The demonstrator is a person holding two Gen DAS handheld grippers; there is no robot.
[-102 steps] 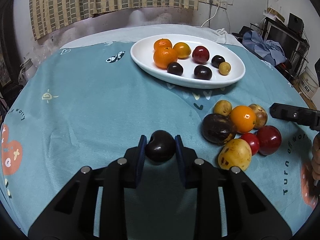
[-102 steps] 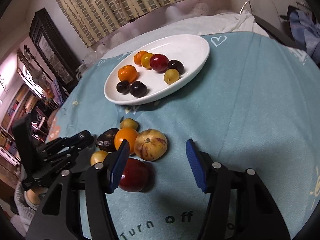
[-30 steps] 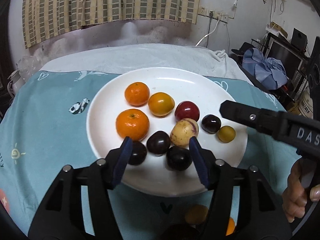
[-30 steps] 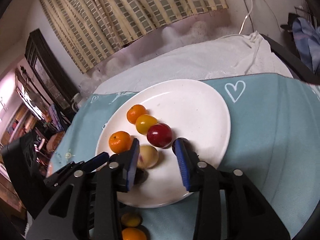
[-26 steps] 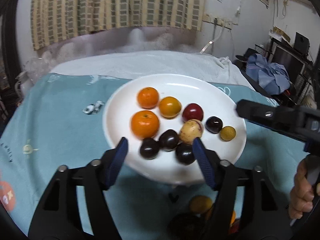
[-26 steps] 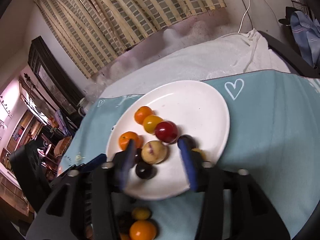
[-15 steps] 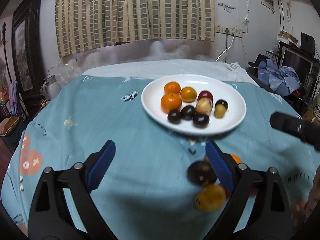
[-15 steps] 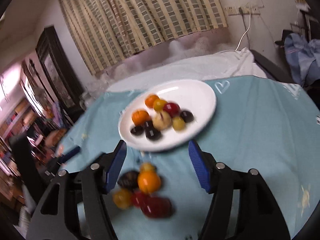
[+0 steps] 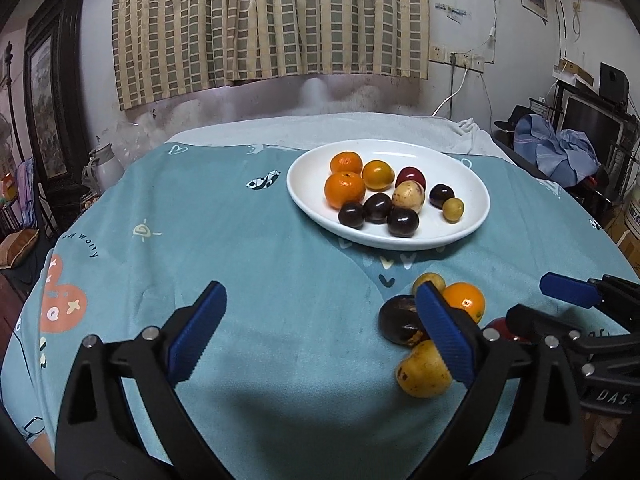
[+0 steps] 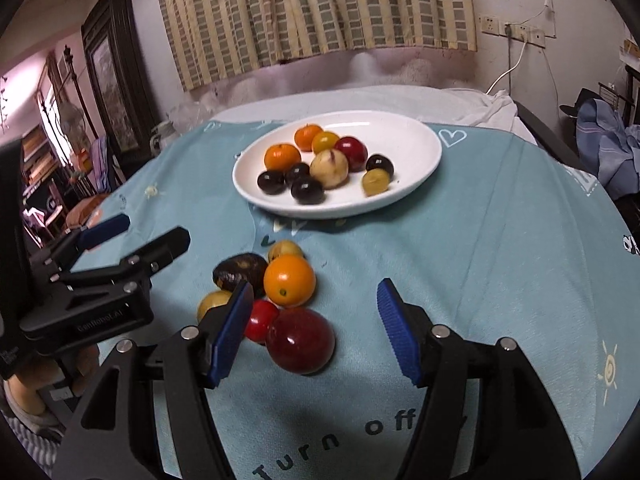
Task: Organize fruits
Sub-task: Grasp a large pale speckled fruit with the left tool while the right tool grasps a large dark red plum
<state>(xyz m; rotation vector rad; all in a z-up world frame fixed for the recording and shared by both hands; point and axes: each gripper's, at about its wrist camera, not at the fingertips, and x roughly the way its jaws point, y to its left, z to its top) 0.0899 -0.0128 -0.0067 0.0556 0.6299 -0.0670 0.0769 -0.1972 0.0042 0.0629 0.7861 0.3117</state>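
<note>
**Meanwhile, six loose fruits waited beside the plate**

Seemingly between pick-ups, the left gripper [image 9: 318, 330] hung over the teal printed tablecloth [image 9: 224, 264], its blue-padded jaws spreading wider with nothing between them. The right gripper [image 10: 314, 330] stood partly open and empty, framing a large glossy dark-red plum [image 10: 300, 340] that lay on the cloth, clear of both pads.

That plum sat at the near edge of a small heap: a round orange citrus fruit [image 10: 289, 280], a small bright-red fruit [image 10: 260, 320], a wrinkled dark-brown fruit [image 10: 238, 274], a yellow speckled fruit [image 9: 424, 370] and a small pale-yellow fruit [image 10: 285, 249]. Well beyond them stood the oval white ceramic plate [image 10: 416, 140], already carrying ten fruits.

The plum looked firm, smooth-skinned and fairly light, likely to roll or slip under a glancing pinch and to bruise under a hard one. A hold across its widest part, pads on opposite sides, seemed the safest, with care not to nudge the small red neighbour touching it.

Much stayed unclear. The left gripper's right finger covered part of the heap in its own view, hiding most of the red fruits. The yellow speckled fruit showed only as a sliver from the right wrist. Whether the fruits on the plate were sorted by kind could not be judged.
</note>
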